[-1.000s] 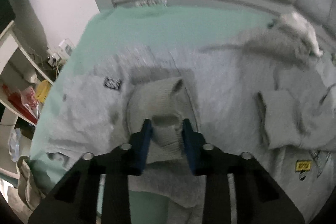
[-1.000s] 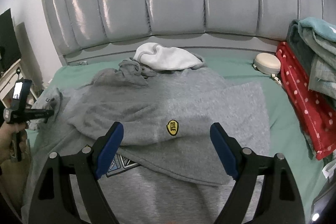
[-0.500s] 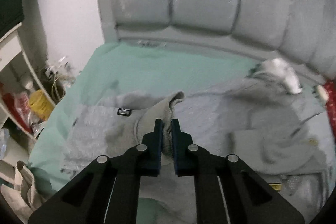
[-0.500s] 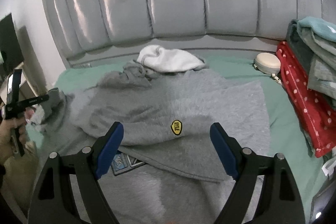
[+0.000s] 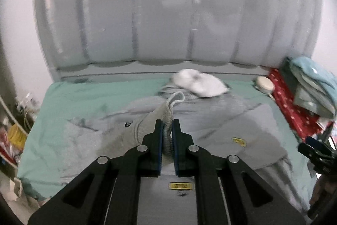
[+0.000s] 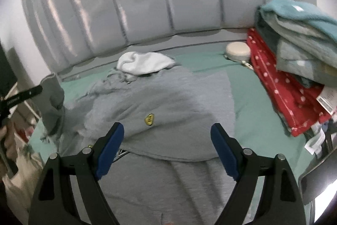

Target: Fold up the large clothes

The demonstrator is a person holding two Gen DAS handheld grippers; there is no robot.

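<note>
A large grey hoodie (image 6: 160,102) with a yellow badge (image 6: 148,119) lies spread on the green bed sheet (image 6: 248,111), its white-lined hood (image 6: 145,62) toward the headboard. My left gripper (image 5: 167,130) is shut on the hoodie's ribbed sleeve cuff (image 5: 168,113) and holds it lifted above the bed; in the right wrist view it (image 6: 36,90) shows at the left with the sleeve (image 6: 53,104) hanging from it. My right gripper (image 6: 166,144) is open and empty above the hoodie's lower body. It also shows at the right edge of the left wrist view (image 5: 316,151).
A padded grey headboard (image 6: 147,3) stands behind the bed. A stack of folded blankets (image 6: 299,52) on a red dotted cloth (image 6: 282,90) fills the bed's right side, with a round white device (image 6: 238,52) beside it. Shelves with clutter (image 5: 12,134) stand at the left.
My left gripper closed on the sleeve cuff, lifted it off the bed and carried it up and toward the hoodie's middle. My right gripper stayed open and shifted slightly.
</note>
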